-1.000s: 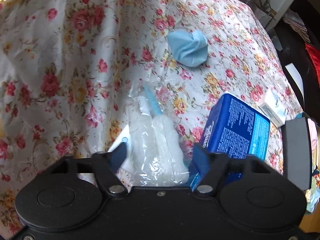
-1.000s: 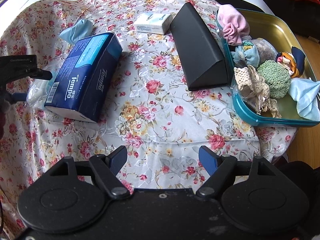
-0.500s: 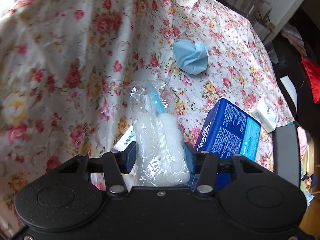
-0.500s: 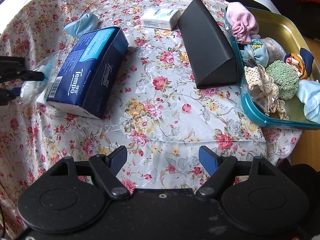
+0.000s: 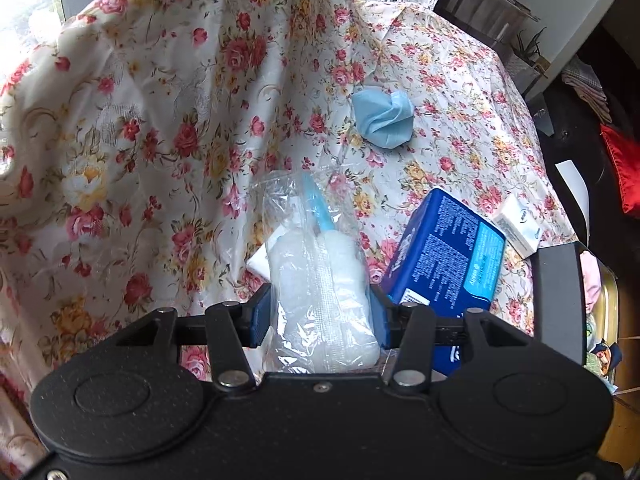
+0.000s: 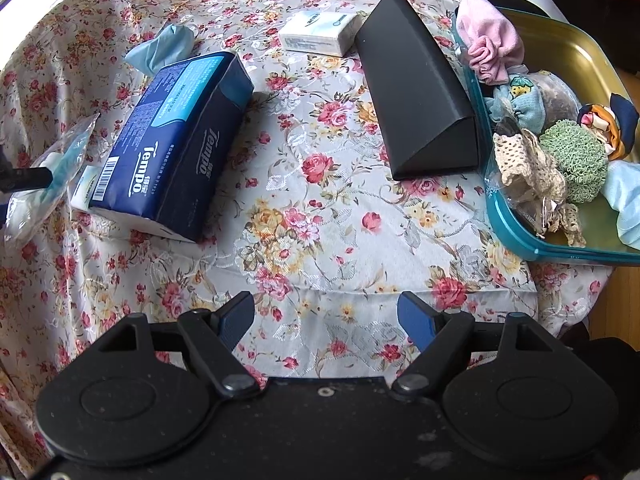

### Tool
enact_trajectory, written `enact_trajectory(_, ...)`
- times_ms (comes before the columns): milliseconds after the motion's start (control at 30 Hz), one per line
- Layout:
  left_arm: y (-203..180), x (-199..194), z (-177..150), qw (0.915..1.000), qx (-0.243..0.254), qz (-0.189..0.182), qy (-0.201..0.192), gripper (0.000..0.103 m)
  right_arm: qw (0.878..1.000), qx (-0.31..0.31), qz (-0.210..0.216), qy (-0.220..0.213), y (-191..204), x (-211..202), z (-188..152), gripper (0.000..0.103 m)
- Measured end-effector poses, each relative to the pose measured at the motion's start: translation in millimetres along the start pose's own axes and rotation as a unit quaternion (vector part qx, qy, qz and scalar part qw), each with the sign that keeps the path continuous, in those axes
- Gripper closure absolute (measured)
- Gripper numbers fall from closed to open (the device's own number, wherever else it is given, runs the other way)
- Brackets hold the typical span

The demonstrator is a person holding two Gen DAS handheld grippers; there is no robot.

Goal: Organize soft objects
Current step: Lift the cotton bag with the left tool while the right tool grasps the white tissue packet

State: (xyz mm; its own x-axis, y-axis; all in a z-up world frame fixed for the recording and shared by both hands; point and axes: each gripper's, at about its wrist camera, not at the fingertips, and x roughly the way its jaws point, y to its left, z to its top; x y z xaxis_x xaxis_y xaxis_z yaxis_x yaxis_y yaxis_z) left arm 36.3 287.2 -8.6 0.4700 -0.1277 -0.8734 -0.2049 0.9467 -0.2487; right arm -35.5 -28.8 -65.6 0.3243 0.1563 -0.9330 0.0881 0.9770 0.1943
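The left hand-held gripper is clamped on the clear bag of white fluff just left of the blue tissue pack, so I'd carry it gently over to the tray at the counter's right edge, while the right hand-held gripper hangs open and empty.

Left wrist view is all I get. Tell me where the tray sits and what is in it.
Observer: The tray sits at the table's right edge, past the black wedge. It holds a pink cloth, a green scrubber and lace.
Operator: Report the right claw.
Observer: The right claw is open, with only tablecloth between its fingers.
Operator: Say what the blue pack reads.
Observer: The blue pack reads Tempo on its side; your bag of white stuff hangs left of it in the left claw.
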Motion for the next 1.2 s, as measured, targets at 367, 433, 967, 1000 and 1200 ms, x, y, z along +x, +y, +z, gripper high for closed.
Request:
enact_trajectory(367,-40.5,-10.2,-3.4,0.9986,0.039,-0.029,-0.021,0.055,1.0,0.0,0.009,-0.017,-5.0,-5.4,12.6,0.025)
enact_trajectory(433,-50.8,-9.3,-5.8,0.9979,0.05,-0.036,-0.022,0.055,0.999,-0.008,0.009,-0.03,-4.8,-9.9,21.8,0.025)
enact_trajectory(967,-96.7,-1.2,-12.3,0.9953,0.075,-0.056,-0.024,0.055,0.982,-0.138,-0.021,-0.129,9.3,-5.2,120.7,0.025)
enact_trajectory(1000,-97.3,-0.7,-12.6,0.9955,0.074,-0.056,-0.023,0.055,0.981,-0.144,-0.023,-0.13,11.1,-0.9,127.5,0.025)
enact_trajectory(1200,-101.8,0.8,-16.2,0.9958,0.07,-0.056,-0.018,0.055,0.972,-0.197,-0.04,-0.123,21.8,32.8,167.0,0.025)
